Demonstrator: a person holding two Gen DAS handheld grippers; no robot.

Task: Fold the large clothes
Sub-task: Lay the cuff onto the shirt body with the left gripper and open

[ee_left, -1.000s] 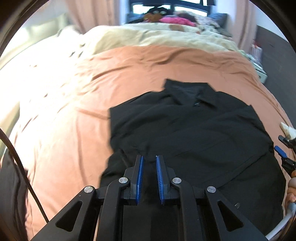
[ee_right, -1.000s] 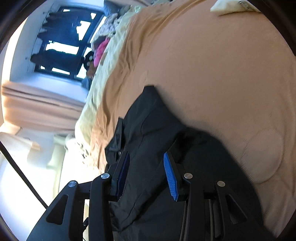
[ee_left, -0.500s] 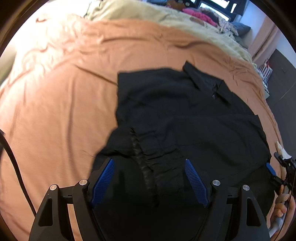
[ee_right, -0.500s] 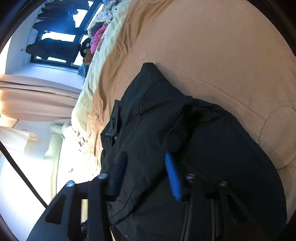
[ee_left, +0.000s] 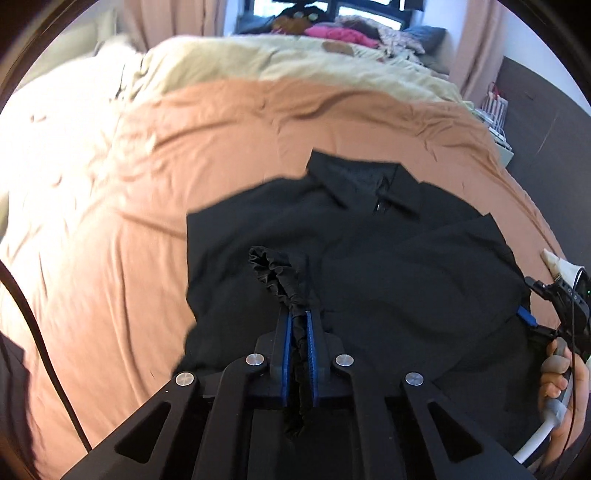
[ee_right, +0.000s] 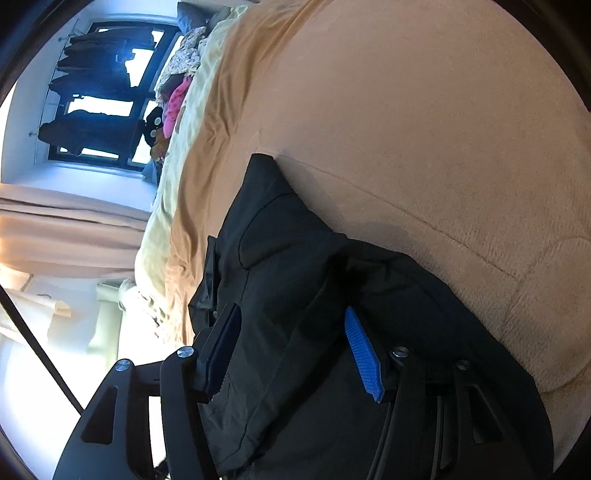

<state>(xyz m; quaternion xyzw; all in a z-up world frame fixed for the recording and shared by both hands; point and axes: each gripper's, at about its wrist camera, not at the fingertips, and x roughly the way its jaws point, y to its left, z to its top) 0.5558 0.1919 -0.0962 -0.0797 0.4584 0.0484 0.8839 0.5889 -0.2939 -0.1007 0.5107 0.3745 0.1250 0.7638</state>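
Black collared shirt (ee_left: 388, 266) lies spread on the orange bedsheet (ee_left: 147, 184), near the foot end of the bed, front side up. Long axis runs collar to hem: collar (ee_left: 365, 184) points toward the far end of the bed and the window (ee_left: 332, 7), hem end comes toward the person. In the right wrist view the same shirt (ee_right: 295, 295) runs diagonally, collar end toward the window (ee_right: 99, 107), sheet (ee_right: 406, 129) bare beyond it.

Left gripper (ee_left: 299, 332) is clenched on a bunched, ruffled edge of the shirt fabric; the roll of cloth (ee_left: 280, 273) sticks up out of the blue pads (ee_left: 286, 332) and curls over to the left. Jaws have just snapped closed, cloth pinched between them. Gripper points steeply down at the shirt's near left part.

Right gripper (ee_right: 291, 350) sits over the shirt's right side, jaws apart and recently widening; black fabric lies between the blue pads (ee_right: 364, 358) but they do not press it, so released. From the left wrist view the right gripper (ee_left: 554, 299) shows at the shirt's right edge, with the person's hand (ee_left: 565, 384) round its handle.

A cream duvet (ee_left: 295, 66) lies past the orange sheet, with a pile of pink and patterned clothes (ee_left: 340, 33) by the window. Pink curtains (ee_left: 476, 48) hang at the side. A black cable (ee_left: 33, 332) crosses the left edge.
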